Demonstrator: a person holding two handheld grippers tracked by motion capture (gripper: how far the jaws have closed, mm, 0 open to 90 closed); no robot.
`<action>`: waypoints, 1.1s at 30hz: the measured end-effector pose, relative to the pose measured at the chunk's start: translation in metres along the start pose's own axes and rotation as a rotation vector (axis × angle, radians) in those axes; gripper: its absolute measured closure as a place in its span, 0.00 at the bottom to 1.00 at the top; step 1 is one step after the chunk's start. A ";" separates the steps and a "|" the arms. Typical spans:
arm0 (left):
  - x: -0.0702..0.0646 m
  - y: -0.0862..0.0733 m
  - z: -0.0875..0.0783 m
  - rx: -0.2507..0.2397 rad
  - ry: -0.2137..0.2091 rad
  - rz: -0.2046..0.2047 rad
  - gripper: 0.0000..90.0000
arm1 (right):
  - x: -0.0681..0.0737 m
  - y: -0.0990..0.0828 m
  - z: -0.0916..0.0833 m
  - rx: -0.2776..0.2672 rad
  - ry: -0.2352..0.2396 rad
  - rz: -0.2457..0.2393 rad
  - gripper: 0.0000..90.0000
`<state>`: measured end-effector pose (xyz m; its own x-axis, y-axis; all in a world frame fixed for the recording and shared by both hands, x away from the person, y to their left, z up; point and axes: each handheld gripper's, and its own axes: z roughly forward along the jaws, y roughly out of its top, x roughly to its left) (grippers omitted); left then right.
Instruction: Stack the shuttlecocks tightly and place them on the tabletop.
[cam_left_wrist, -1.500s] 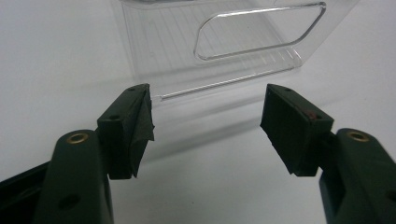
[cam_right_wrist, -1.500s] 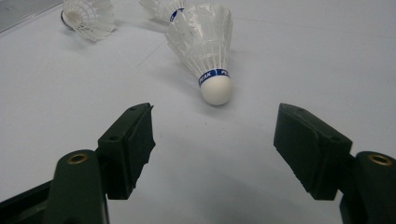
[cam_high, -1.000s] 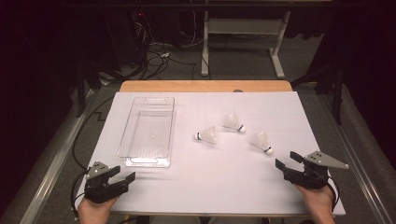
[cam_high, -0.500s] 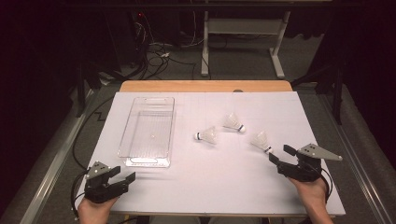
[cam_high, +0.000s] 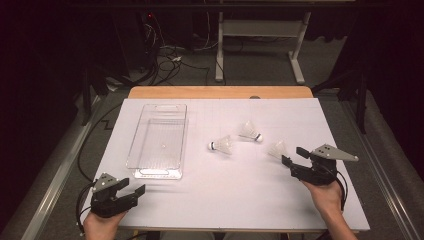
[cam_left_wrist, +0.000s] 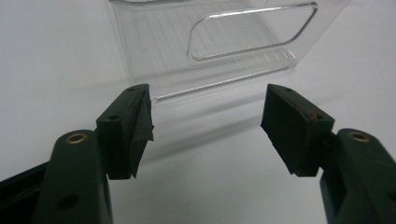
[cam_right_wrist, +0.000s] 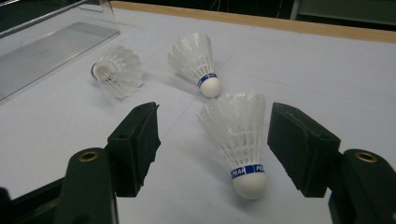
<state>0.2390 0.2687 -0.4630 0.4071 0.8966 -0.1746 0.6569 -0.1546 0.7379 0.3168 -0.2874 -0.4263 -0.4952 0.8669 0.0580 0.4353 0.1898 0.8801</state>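
While its jaws narrow slightly, right gripper (cam_right_wrist: 212, 140) spread around nearest shuttlecock (cam_right_wrist: 238, 140), pads clear; left gripper (cam_left_wrist: 208, 123) spread, empty

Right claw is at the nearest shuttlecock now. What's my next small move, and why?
Probably ease the right claw slightly forward, then close. Its jaws have just been closing a little, and the nearest shuttlecock already lies between them on the table, feathers untouched by either pad. The clear tray looks like its destination.

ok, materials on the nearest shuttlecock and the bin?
Nearest shuttlecock: white skirt looks like feathers, separate vanes show, could be synthetic; smooth white rounded base, material unclear. Bin: clear glossy hard plastic by the look, the sheet shows through it.
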 end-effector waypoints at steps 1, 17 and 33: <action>0.000 0.000 0.000 -0.001 0.001 0.000 0.38 | 0.001 0.002 0.001 0.000 0.001 -0.007 0.39; 0.000 0.000 0.000 0.002 -0.003 0.004 0.38 | 0.013 0.024 0.024 0.004 0.032 -0.005 0.39; 0.001 -0.001 -0.001 -0.003 -0.008 -0.004 0.38 | 0.016 0.039 0.043 0.014 0.052 0.002 0.39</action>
<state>0.2389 0.2703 -0.4633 0.4098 0.8937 -0.1826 0.6566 -0.1501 0.7392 0.3583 -0.2464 -0.4111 -0.5323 0.8424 0.0843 0.4465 0.1947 0.8733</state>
